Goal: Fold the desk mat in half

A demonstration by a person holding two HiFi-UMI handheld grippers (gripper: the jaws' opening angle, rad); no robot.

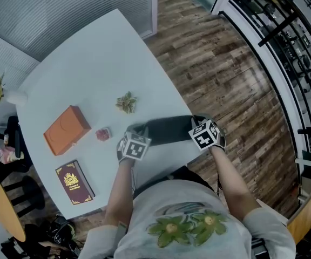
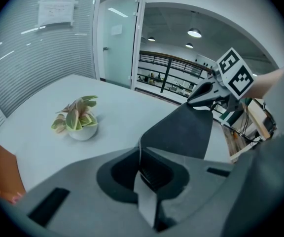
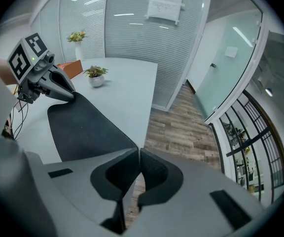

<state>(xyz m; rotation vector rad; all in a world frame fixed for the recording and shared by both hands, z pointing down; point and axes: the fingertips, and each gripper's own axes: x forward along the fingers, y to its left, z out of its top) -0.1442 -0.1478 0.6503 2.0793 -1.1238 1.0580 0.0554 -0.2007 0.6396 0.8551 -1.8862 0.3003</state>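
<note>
Fold under way, to judge from the lift alone: desk mat [image 1: 166,129] raised off the table [image 1: 85,69] along one long edge, on the person's side of the potted plant [image 1: 126,102] and a little to its right in the head view. Left gripper [image 1: 136,131] pressed together on one corner of that edge, with dark sheet nipped between the pads in the left gripper view. Right gripper [image 1: 200,121] likewise pinching the other corner, farther right of the plant, near the table's rim. Between the two, a bowed, slack span of mat. Rest of the sheet either flat or already doubled under: not decidable.

Done so far, probably: both corners taken and raised. Left to do: carrying the held edge across to the opposite edge, squaring the corners, letting go.

Orange box [image 1: 66,128] and dark red book [image 1: 74,182] left of the plant, well apart from the mat. Small pink item [image 1: 102,134] just beside the left gripper.
</note>
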